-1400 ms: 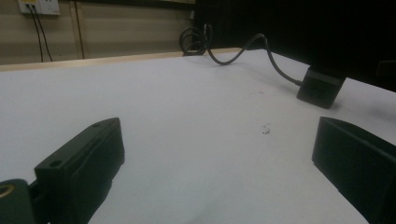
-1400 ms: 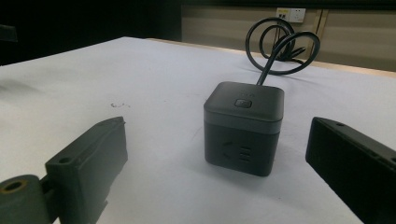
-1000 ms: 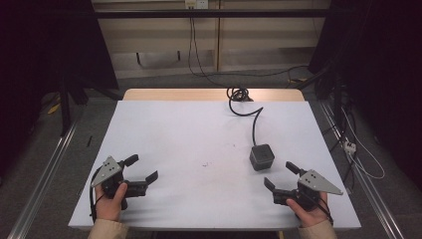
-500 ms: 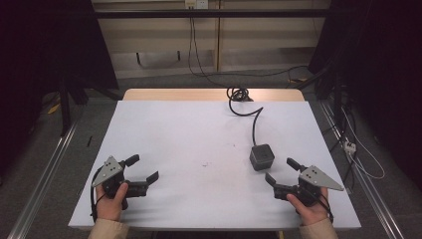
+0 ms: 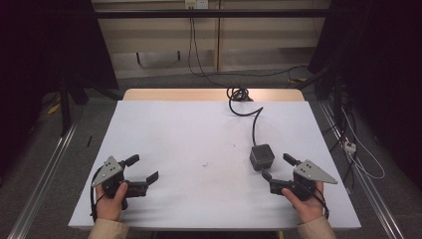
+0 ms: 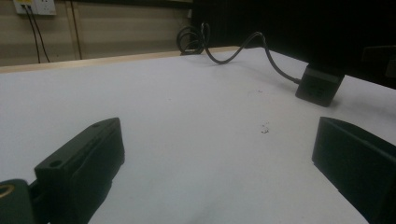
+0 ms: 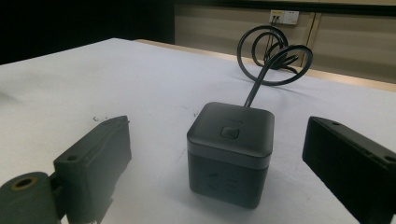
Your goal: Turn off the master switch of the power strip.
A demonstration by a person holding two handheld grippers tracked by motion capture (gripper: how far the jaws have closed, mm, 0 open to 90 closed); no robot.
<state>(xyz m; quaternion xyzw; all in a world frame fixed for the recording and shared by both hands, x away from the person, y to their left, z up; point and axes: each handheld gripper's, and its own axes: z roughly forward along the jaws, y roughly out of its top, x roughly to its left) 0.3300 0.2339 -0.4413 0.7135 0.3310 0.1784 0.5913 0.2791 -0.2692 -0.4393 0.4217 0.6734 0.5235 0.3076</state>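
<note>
The right gripper (image 5: 278,167) rests low over the near right part of the white table (image 5: 199,129), held in the person's right hand (image 5: 304,201), with its jaws spread wide and nothing between them. Just ahead of those jaws, slightly toward the table's middle, stands a dark grey cube power strip (image 5: 262,157); it sits upright on the table, close to the jaw tips but apart from them. In the right gripper view the cube (image 7: 229,151) is framed between the two black jaws, a little beyond their tips, with a small square button (image 7: 229,132) on its top face and faint socket slots on the side turned to the camera. A black cable (image 5: 255,122) leaves the cube's far side and runs away from the gripper to a loose coil (image 5: 238,94) at the table's far edge. The left gripper (image 5: 144,168) lies well apart from the cube, at the near left of the table in the left hand (image 5: 110,199), its jaws likewise released and spread, holding nothing. From the left gripper view the cube (image 6: 320,85) stands far ahead and off to the right of the jaws, with bare tabletop between, marked by a few small specks (image 6: 264,128).
</note>
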